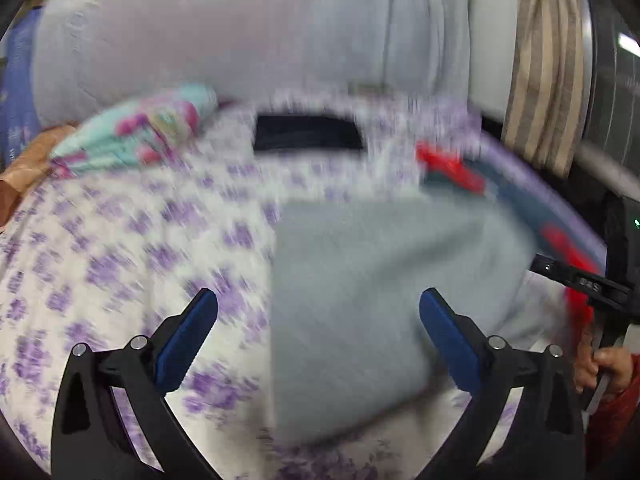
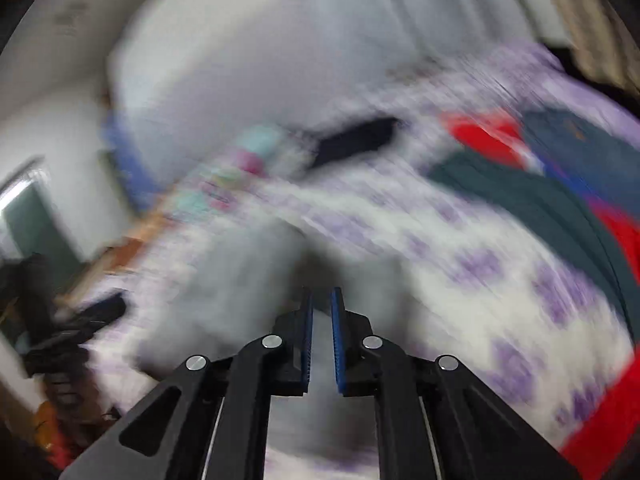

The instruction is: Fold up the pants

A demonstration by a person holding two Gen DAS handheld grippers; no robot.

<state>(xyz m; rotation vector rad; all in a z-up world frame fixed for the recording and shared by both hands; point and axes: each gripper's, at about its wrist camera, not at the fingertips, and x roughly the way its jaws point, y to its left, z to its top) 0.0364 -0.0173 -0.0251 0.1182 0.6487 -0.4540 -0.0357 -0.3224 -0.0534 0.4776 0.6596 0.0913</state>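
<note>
The grey pants (image 1: 380, 288) lie as a broad folded panel on a white bedsheet with purple flowers (image 1: 120, 248). My left gripper (image 1: 318, 308) is open and empty, its blue pads spread wide above the pants' near edge. In the right wrist view my right gripper (image 2: 321, 300) has its pads nearly together, with grey pants fabric (image 2: 248, 280) running between them. That view is heavily blurred by motion. The right gripper's handle and the person's hand (image 1: 604, 364) show at the right edge of the left wrist view.
A black folded garment (image 1: 308, 132) lies farther back on the bed. A teal floral pillow (image 1: 136, 132) sits at the back left. Red and dark teal clothes (image 2: 532, 176) lie at the right. A white wall and striped curtain (image 1: 544, 72) stand behind.
</note>
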